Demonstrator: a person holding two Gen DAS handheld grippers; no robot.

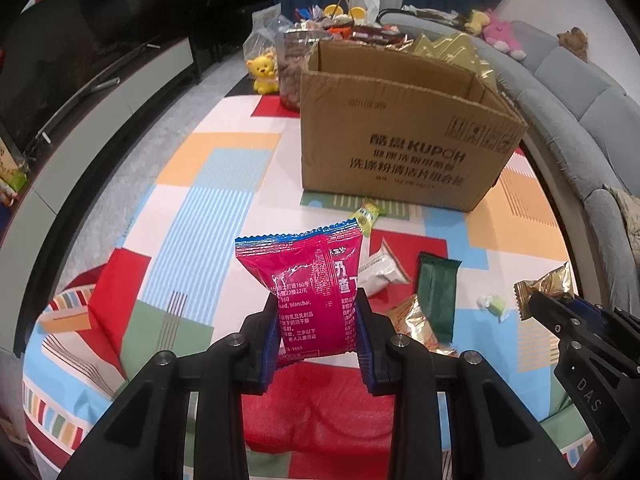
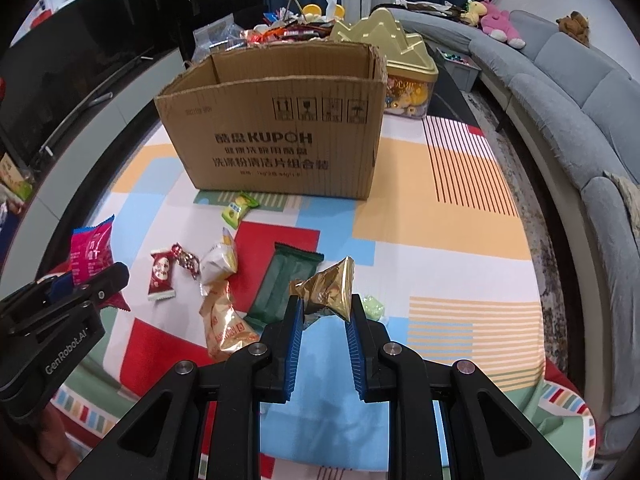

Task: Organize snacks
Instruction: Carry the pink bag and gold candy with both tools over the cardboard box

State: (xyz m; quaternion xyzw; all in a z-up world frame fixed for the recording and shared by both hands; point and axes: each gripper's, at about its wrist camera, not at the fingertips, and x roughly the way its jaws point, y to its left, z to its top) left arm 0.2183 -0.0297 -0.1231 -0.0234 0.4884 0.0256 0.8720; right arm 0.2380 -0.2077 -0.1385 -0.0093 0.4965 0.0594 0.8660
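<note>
Two packets lifted off the desk (image 2: 440, 208): my left claw (image 1: 316, 320) clamps the pink packet (image 1: 308, 288), right claw (image 2: 322, 312) pinches the gold wrapper (image 2: 330, 288); next, carry both over the cardboard box (image 2: 276, 140) and release.

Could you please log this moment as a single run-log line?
left tool: shut on pink packet | right tool: shut on gold packet | cardboard box: open, ahead

**Two snacks held up in front of the box**

The right gripper (image 2: 322, 309) pinches a gold packet (image 2: 330, 289) in front of the cardboard box (image 2: 276, 136). Left of it, the left gripper (image 2: 106, 280) clamps a pink packet (image 2: 91, 254). Loose snacks lie between them, before the box.
</note>
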